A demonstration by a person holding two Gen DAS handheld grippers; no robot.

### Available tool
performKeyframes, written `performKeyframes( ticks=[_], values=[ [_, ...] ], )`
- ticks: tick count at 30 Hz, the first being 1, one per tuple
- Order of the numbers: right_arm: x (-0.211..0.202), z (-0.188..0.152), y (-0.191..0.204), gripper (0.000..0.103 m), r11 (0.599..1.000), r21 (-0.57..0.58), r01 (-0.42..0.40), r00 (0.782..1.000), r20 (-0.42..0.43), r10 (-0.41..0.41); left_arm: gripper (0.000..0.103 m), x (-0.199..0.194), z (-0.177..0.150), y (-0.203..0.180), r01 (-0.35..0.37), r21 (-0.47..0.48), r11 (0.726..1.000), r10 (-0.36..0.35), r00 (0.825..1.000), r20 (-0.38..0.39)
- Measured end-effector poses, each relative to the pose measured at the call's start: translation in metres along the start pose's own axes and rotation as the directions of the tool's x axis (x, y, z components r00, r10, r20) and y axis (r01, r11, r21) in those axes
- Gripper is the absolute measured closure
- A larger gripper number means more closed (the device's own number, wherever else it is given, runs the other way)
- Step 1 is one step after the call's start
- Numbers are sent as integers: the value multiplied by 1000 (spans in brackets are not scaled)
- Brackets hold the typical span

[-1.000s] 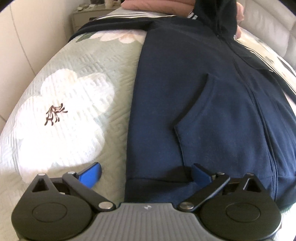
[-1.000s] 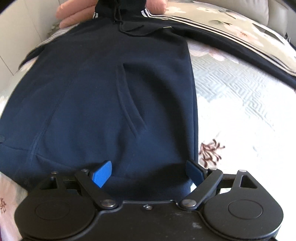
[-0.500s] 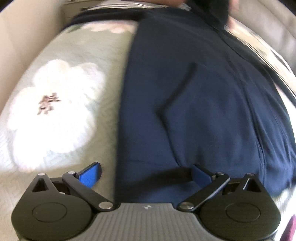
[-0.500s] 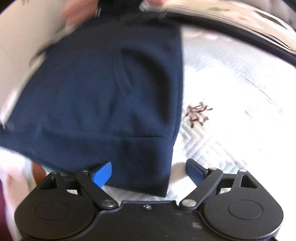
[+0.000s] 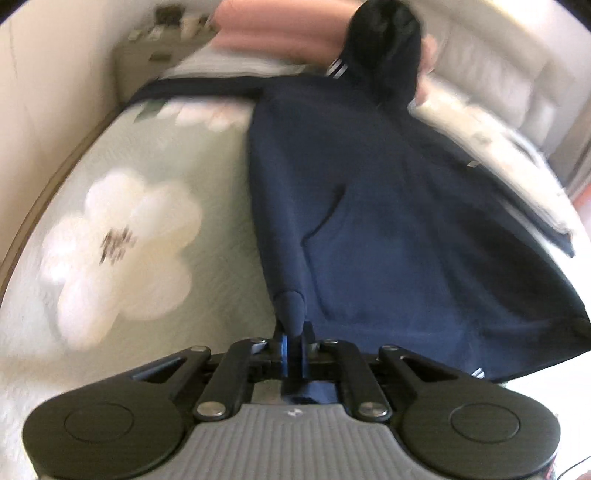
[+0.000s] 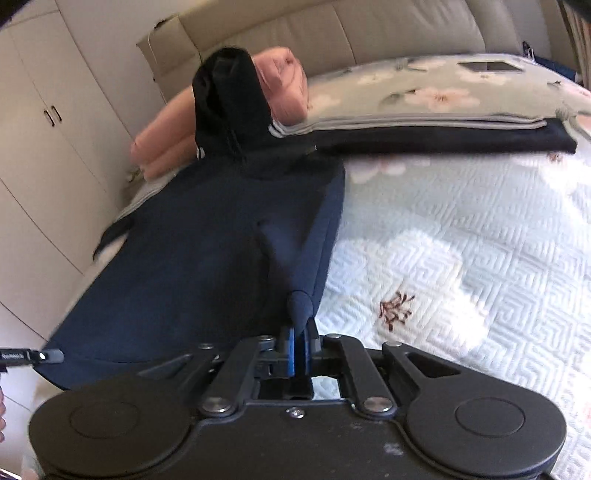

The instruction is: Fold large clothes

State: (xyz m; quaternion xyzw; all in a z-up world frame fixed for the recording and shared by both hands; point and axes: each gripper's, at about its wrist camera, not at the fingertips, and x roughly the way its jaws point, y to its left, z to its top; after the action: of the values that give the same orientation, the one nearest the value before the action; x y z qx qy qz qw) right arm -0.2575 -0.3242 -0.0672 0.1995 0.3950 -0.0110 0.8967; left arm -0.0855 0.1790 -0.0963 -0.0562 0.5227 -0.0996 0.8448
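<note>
A large navy hoodie [image 5: 388, 221] lies front up on the bed, hood toward the headboard, sleeves spread to both sides. My left gripper [image 5: 293, 347] is shut on the hoodie's bottom hem at its left corner, and a pinch of navy cloth bulges out past the fingertips. In the right wrist view the hoodie [image 6: 207, 266] stretches away, and my right gripper [image 6: 299, 347] is shut on the hem at its right corner. The hem looks lifted off the quilt between the two grippers. The tip of the left gripper [image 6: 33, 356] shows at the left edge.
The bed has a pale green quilt [image 5: 155, 221] with white flowers [image 6: 406, 295]. A folded pink blanket [image 6: 284, 85] lies under the hood by the beige headboard [image 6: 369, 33]. A nightstand [image 5: 155, 48] and white cupboards [image 6: 40, 122] stand at the left.
Both grippers were open over the hem one second ago. They have closed on the two bottom corners of the hoodie and raised them, and the views have tilted up toward the headboard.
</note>
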Motion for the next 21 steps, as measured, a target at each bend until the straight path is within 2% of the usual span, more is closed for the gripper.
performKeyframes(
  ticks=[4,6,8,9,10,11,12,13,15,17,19,21],
  values=[
    [28,-16,-14,98,998,26,52,987,-151,-47,94,34,-23,25,-44,-74,996,34,991,-127],
    [51,-26,-23,98,995,4,97,964,-249,-93,88,36,-27,34,-24,-108,994,11,993,-118],
    [57,-27,-28,95,994,-6,106,954,-282,-103,78,31,-22,42,-8,-154,988,-9,994,-112],
    [55,-21,-29,87,994,-10,112,952,-284,-111,63,29,-16,46,-10,-171,985,-11,993,-121],
    [51,-11,-27,69,992,-30,123,952,-277,-126,47,26,-9,46,-11,-178,984,-12,992,-125],
    [45,-2,-22,60,989,-52,140,955,-257,-149,39,22,0,45,-13,-184,983,-10,992,-122],
    [38,10,-17,37,983,-88,163,959,-218,-179,26,20,12,50,-13,-186,983,-9,993,-118],
    [38,19,-13,19,976,-122,179,961,-189,-200,19,18,24,51,-11,-185,983,-8,995,-102],
    [41,47,4,20,961,-213,179,966,-147,-213,18,18,53,52,-17,-171,985,7,998,-58],
    [54,71,31,20,936,-312,165,972,-110,-207,18,26,79,49,-53,-142,988,52,999,-7],
    [72,90,60,19,918,-382,106,985,-89,-151,18,33,105,48,-58,-158,986,64,997,32],
    [96,107,87,19,914,-405,19,993,-99,-64,18,43,133,52,-31,-212,977,45,997,66]
  ],
)
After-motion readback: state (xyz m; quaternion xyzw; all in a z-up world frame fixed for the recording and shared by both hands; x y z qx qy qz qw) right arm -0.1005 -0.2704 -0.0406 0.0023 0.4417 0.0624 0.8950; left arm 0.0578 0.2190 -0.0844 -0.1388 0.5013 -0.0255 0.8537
